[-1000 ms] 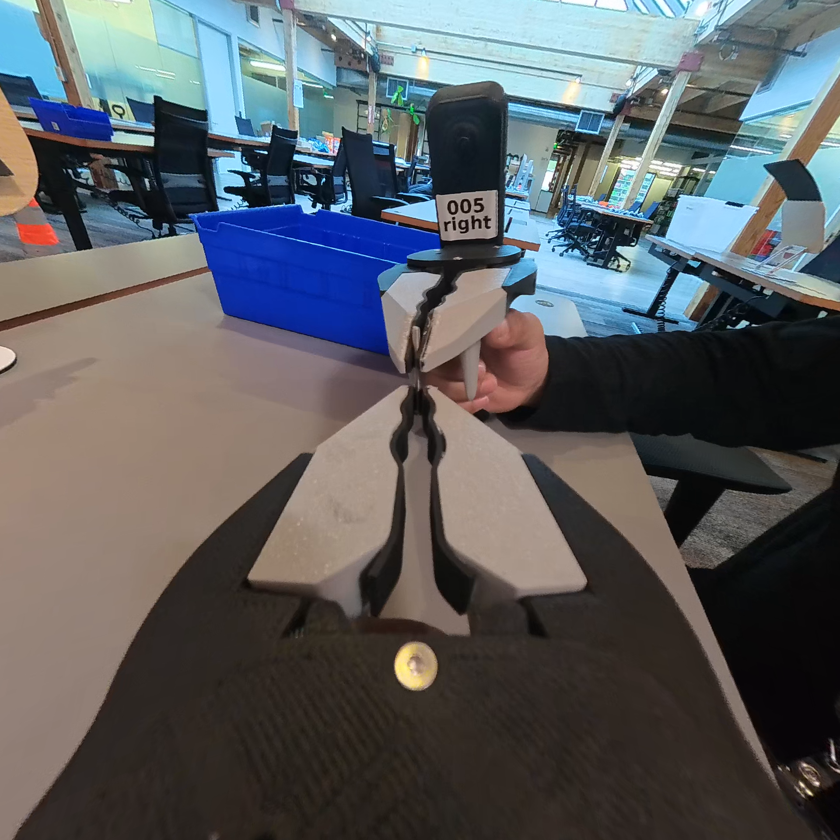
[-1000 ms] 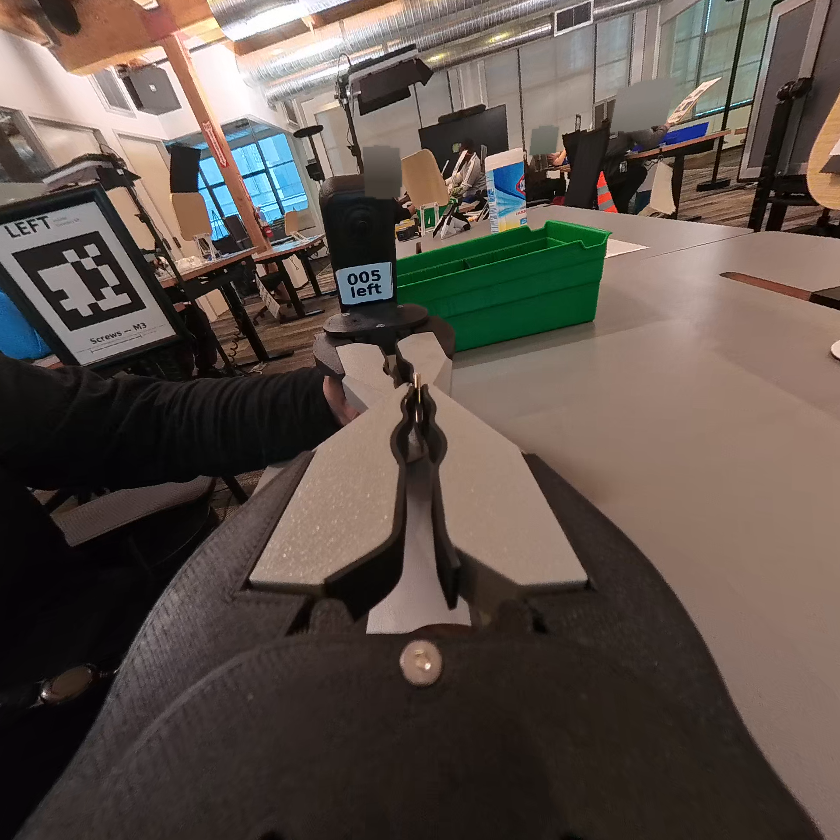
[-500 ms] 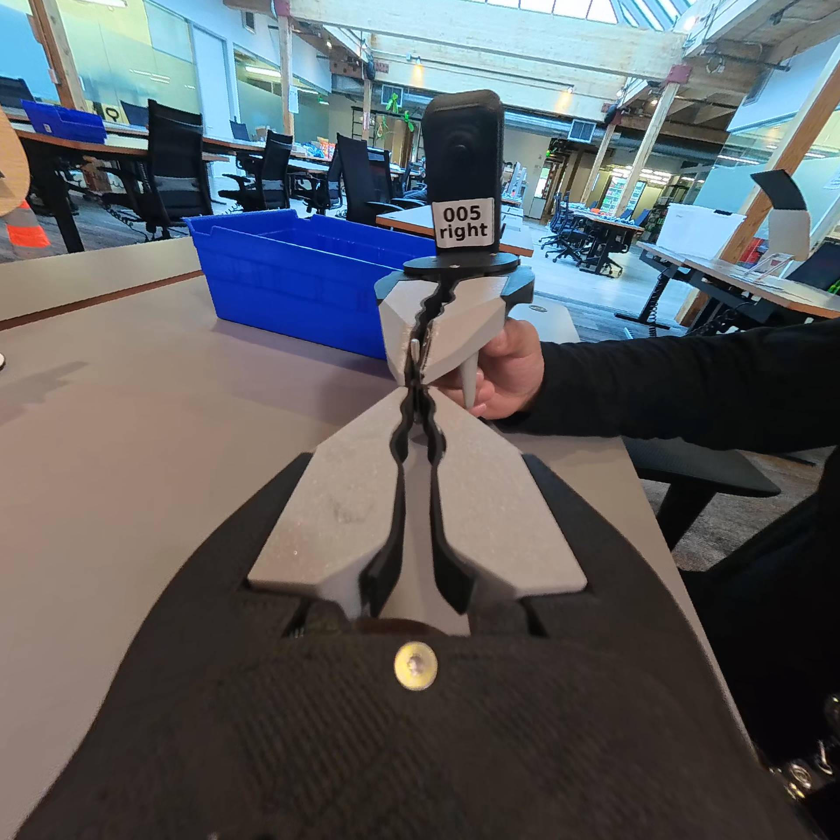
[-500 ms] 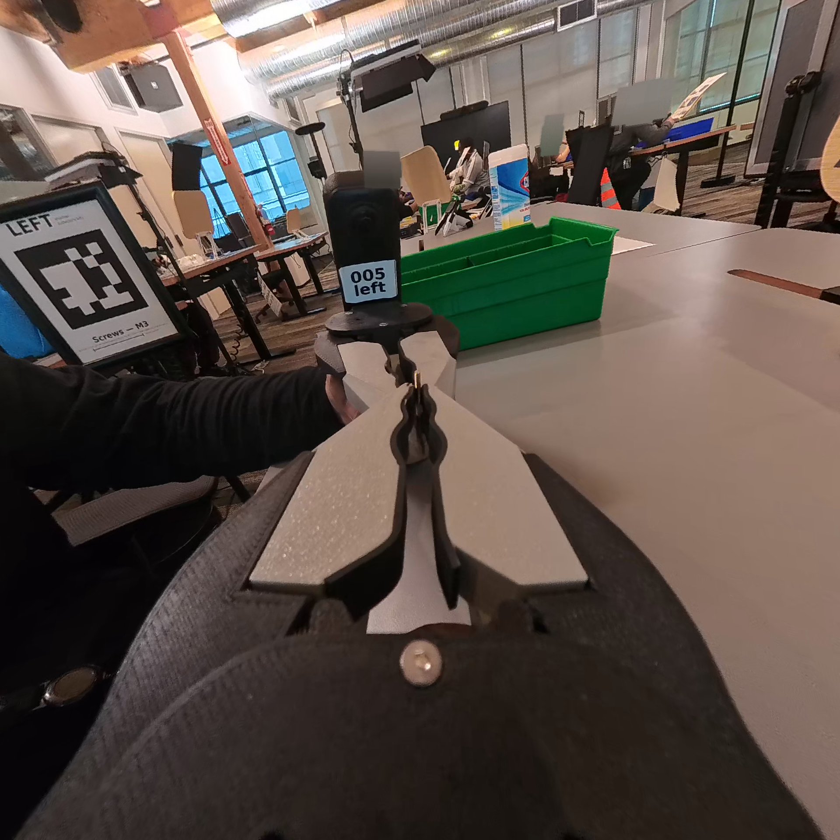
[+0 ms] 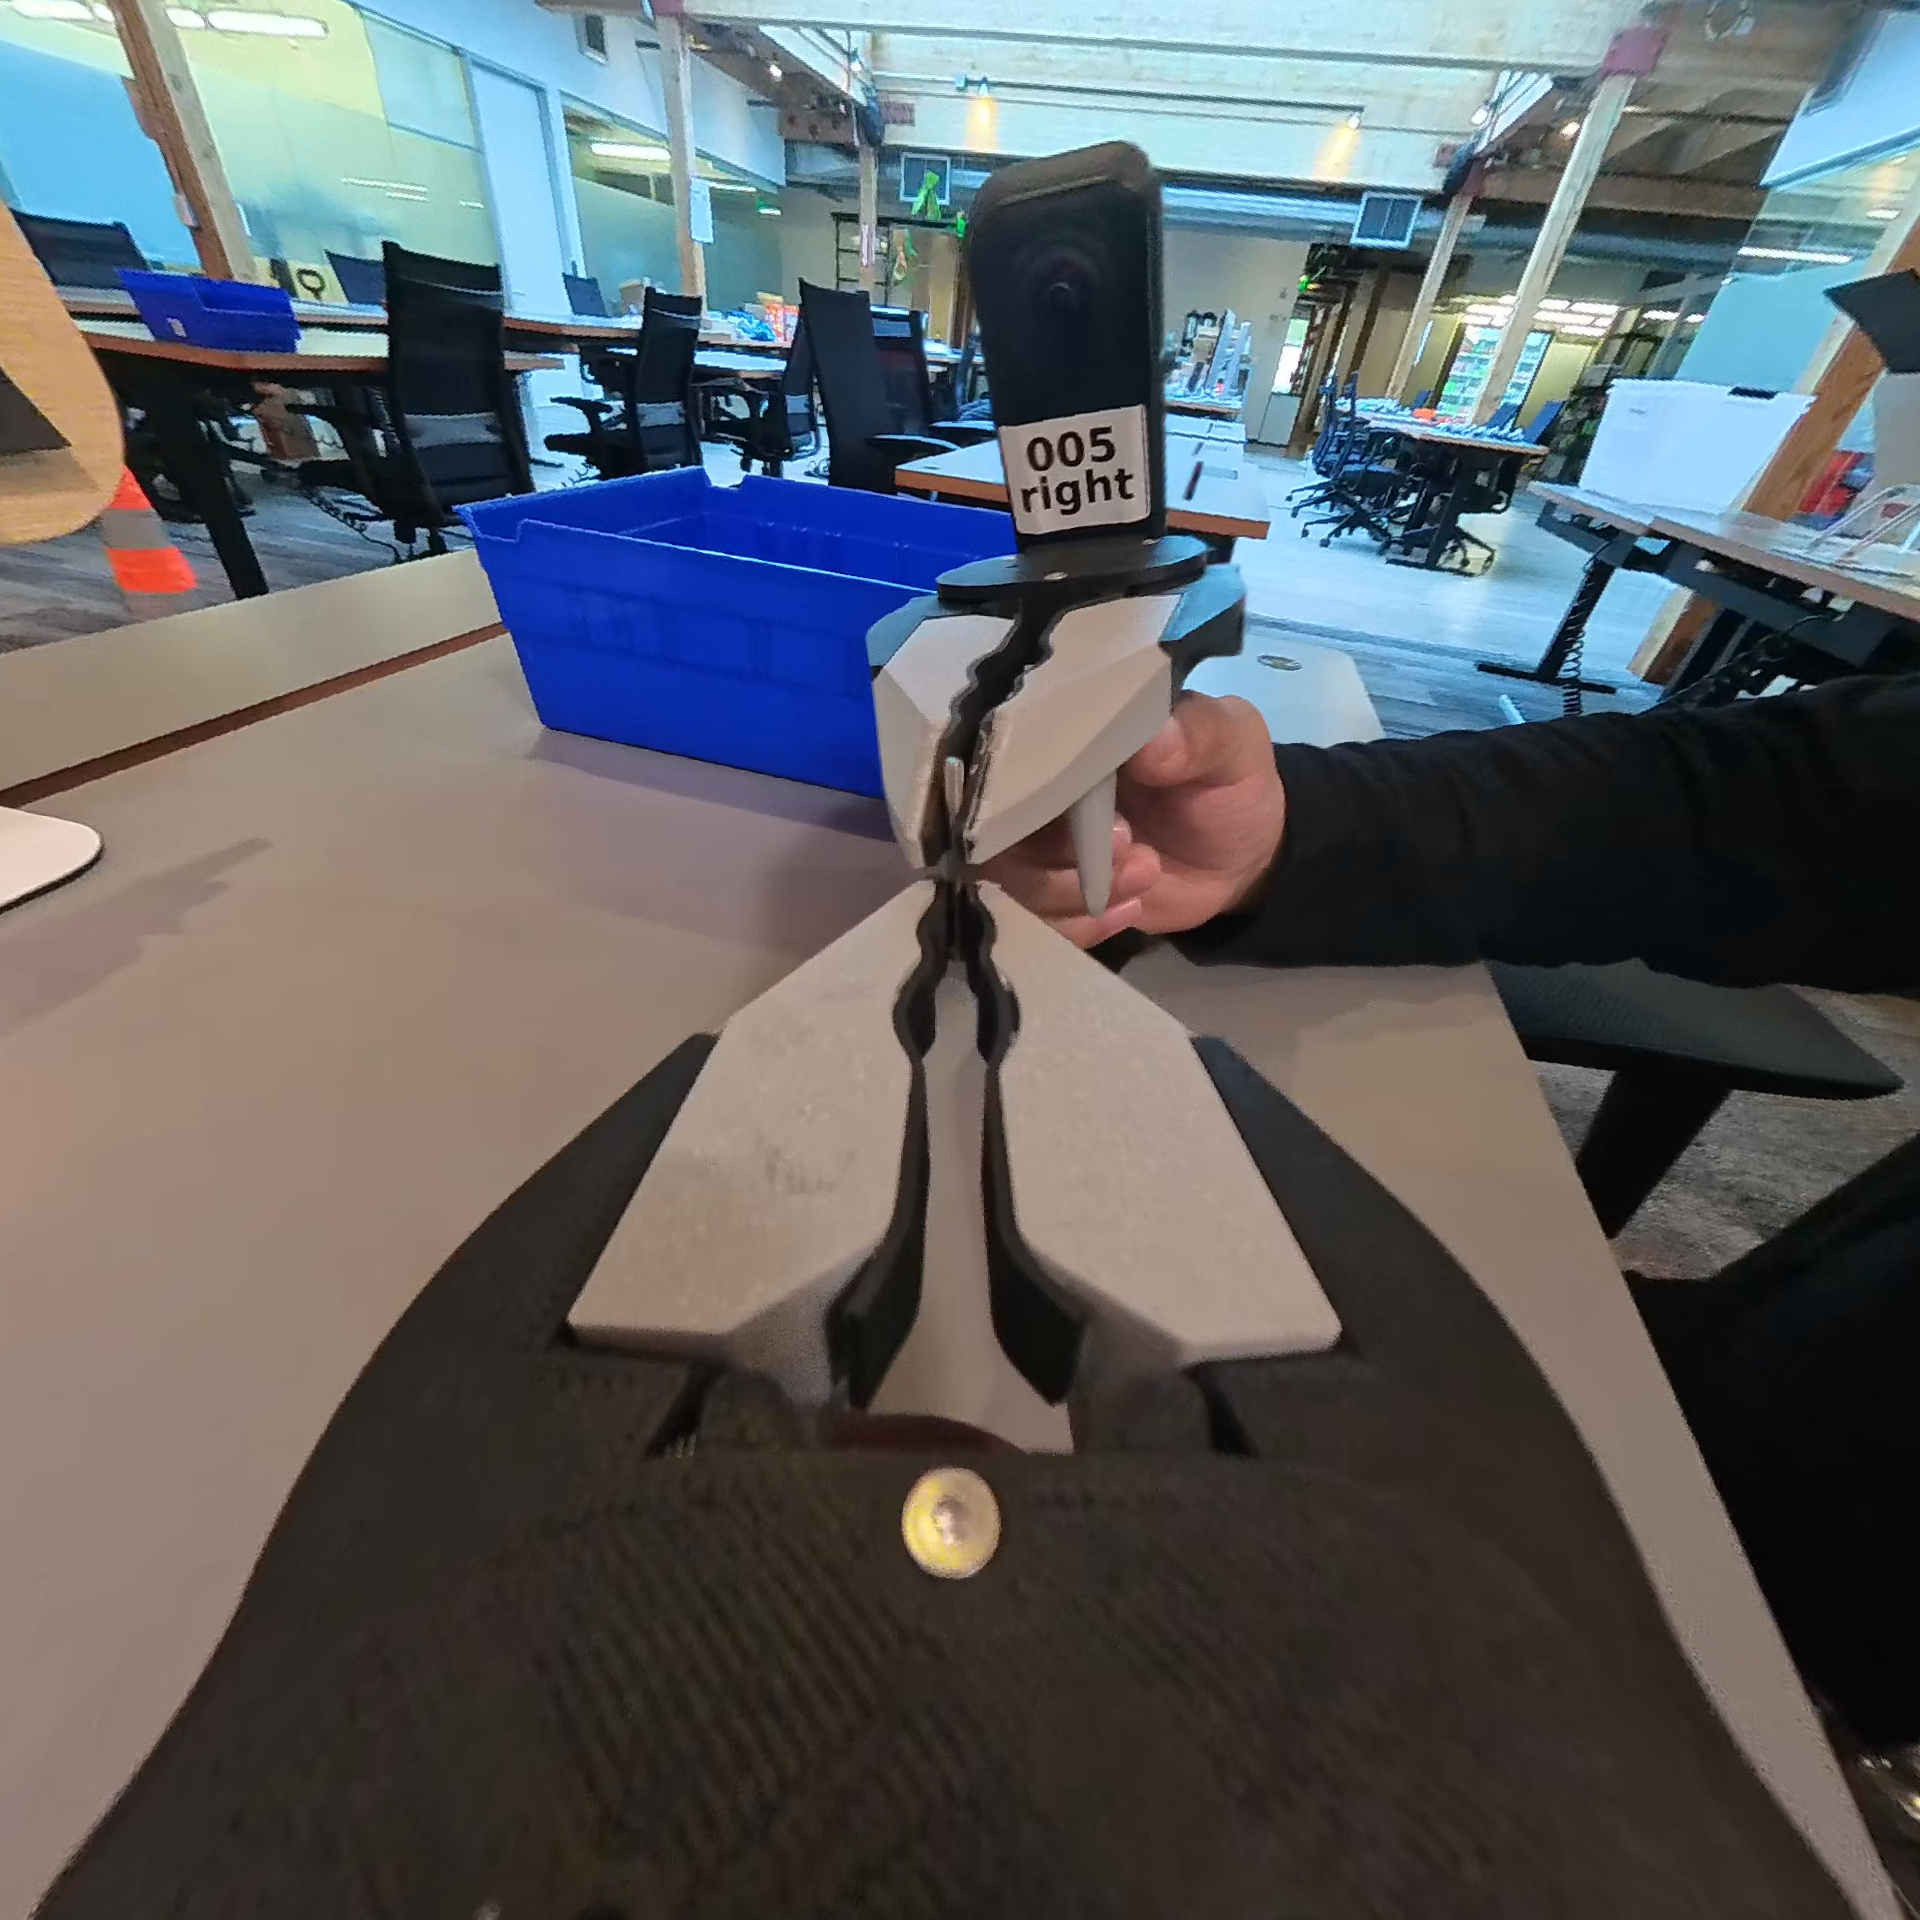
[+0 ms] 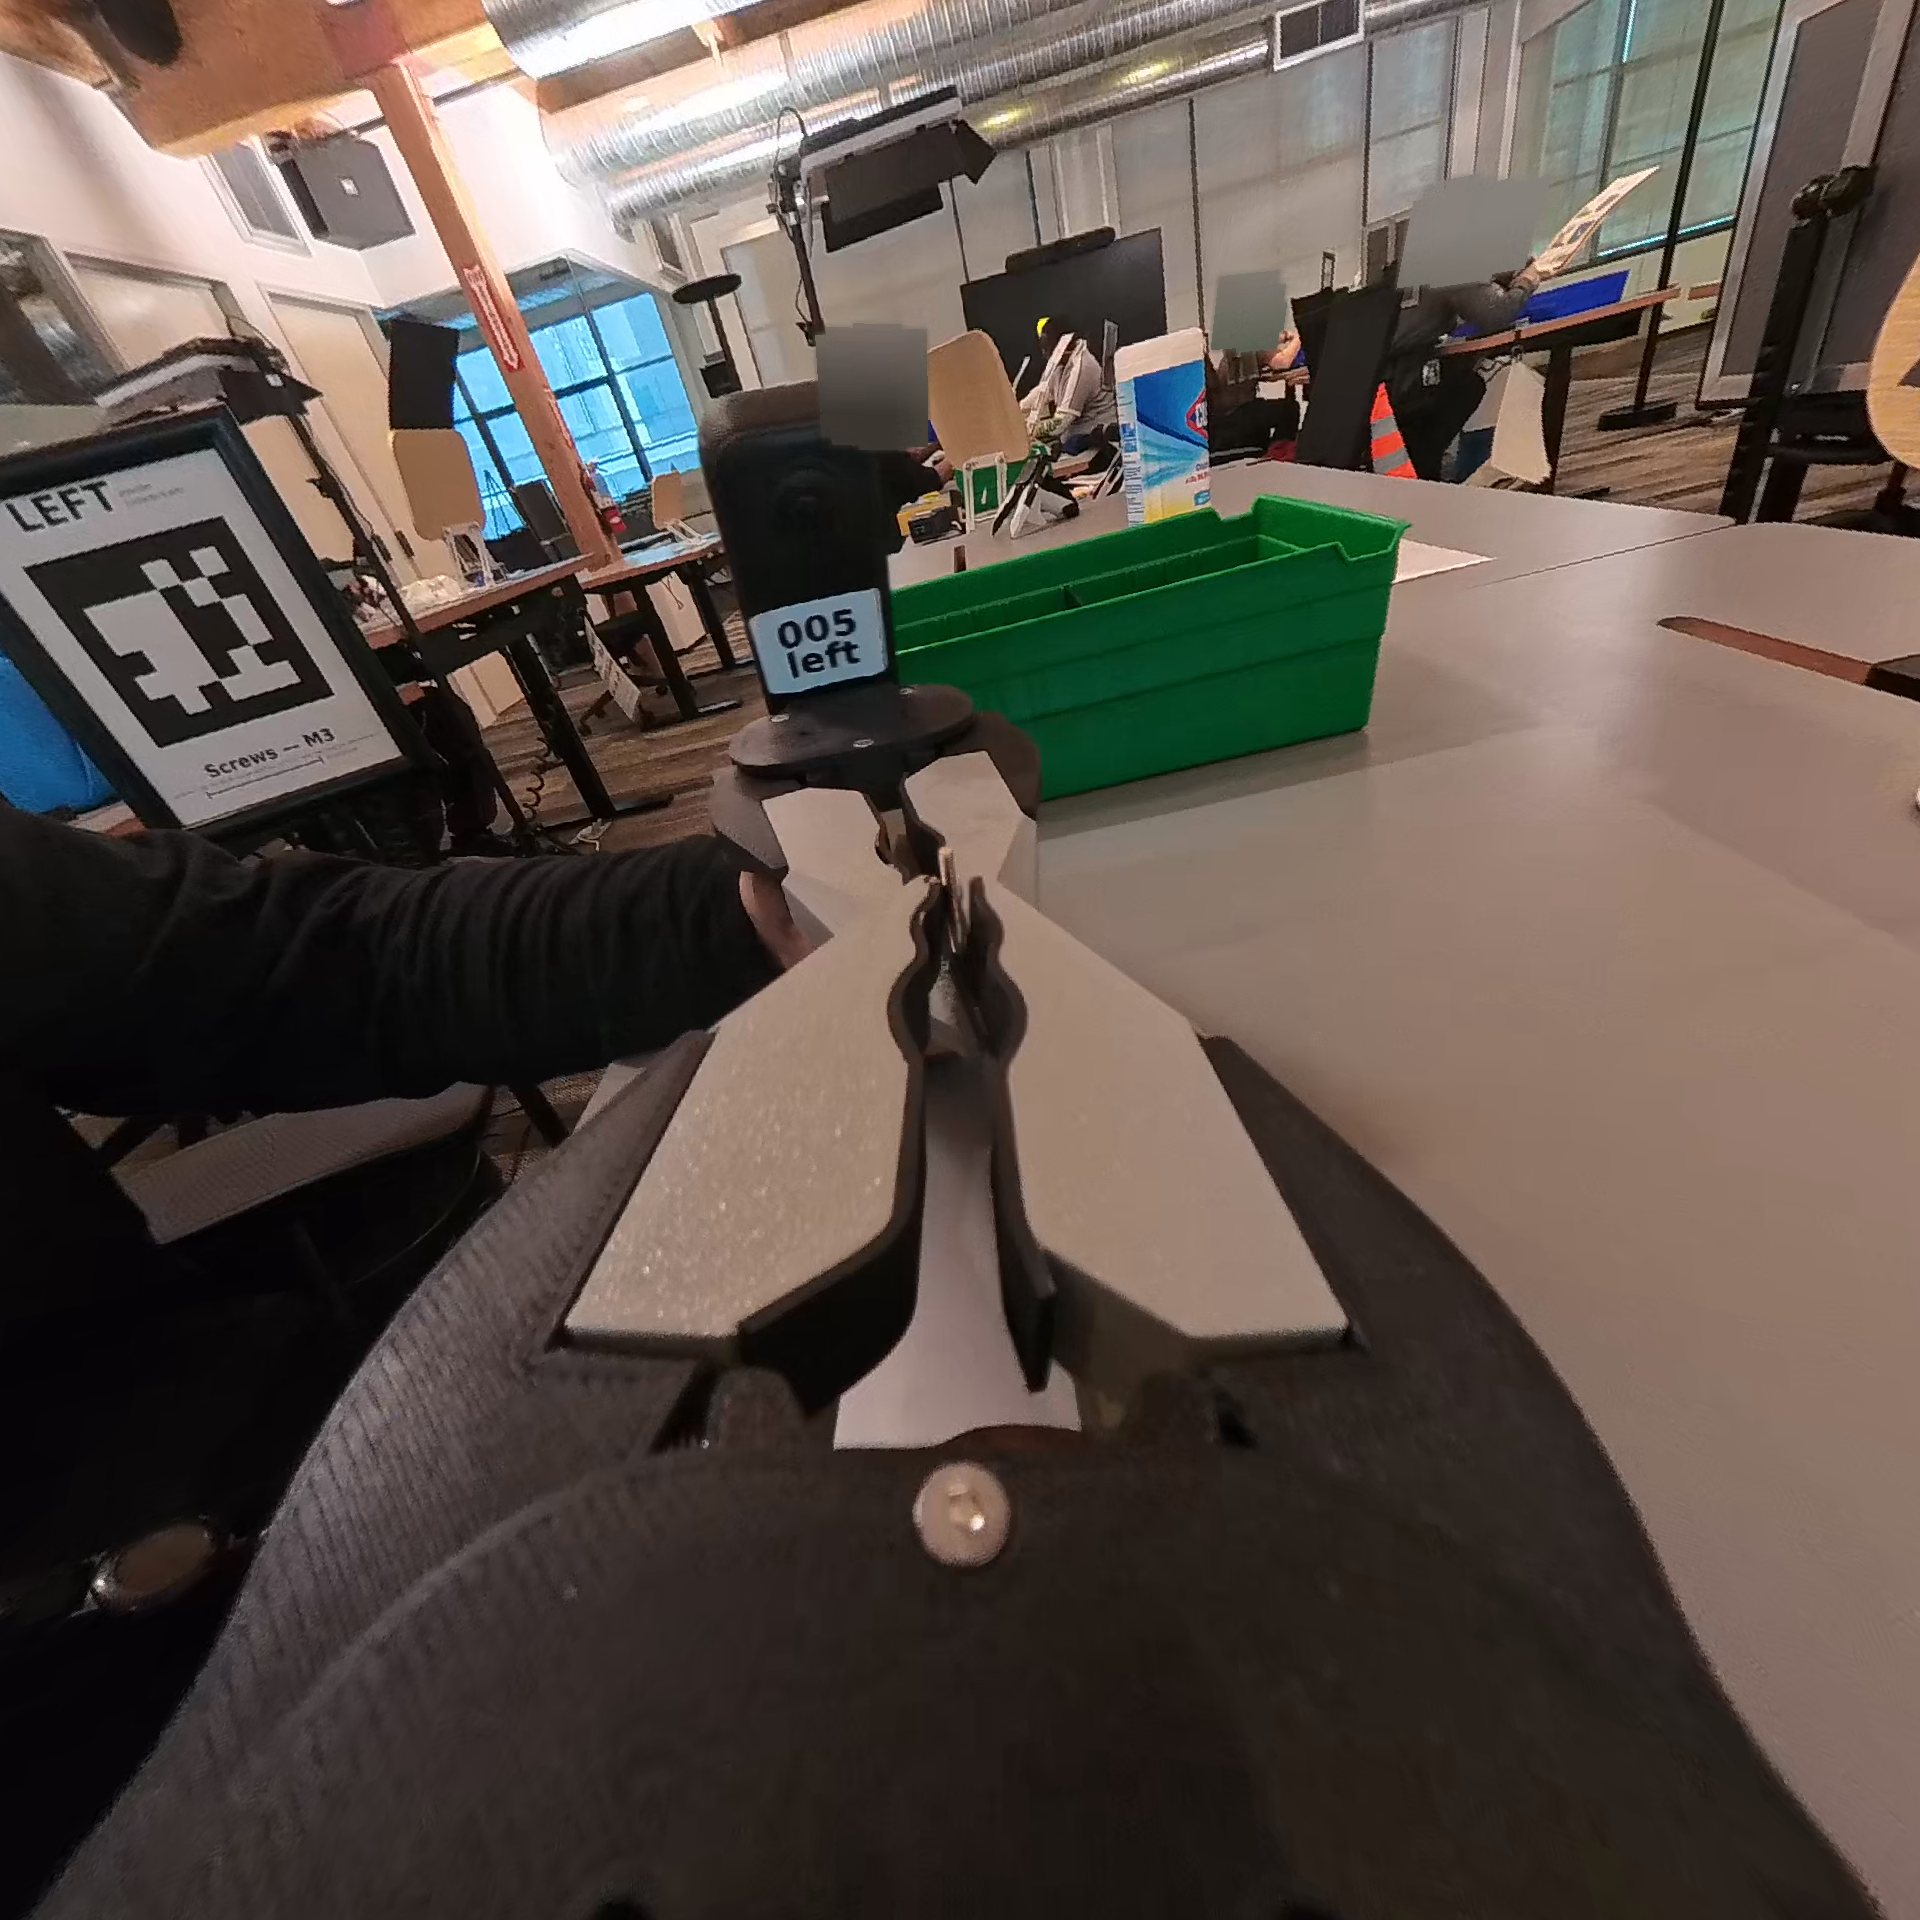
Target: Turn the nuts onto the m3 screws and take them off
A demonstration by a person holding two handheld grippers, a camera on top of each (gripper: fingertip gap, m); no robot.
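Note:
Both grippers are held tip to tip above the grey table. My left gripper is shut, and whatever small part it pinches is hidden between its tips. It shows facing me in the right wrist view. My right gripper is shut on a small silver screw that stands upright at its tips. In the left wrist view the right gripper faces me, with the screw a silver sliver in its jaws. A hand in a black sleeve holds it.
A blue bin stands on the table behind the right gripper. A green bin stands behind the left gripper, with a wipes canister beyond it. A framed marker sign stands off the table edge. A white disc lies far left. Both grippers' tips are close together, under 4 cm apart.
The grippers stay tip to tip and shut. The right gripper has tilted slightly, and both have shifted a little together.

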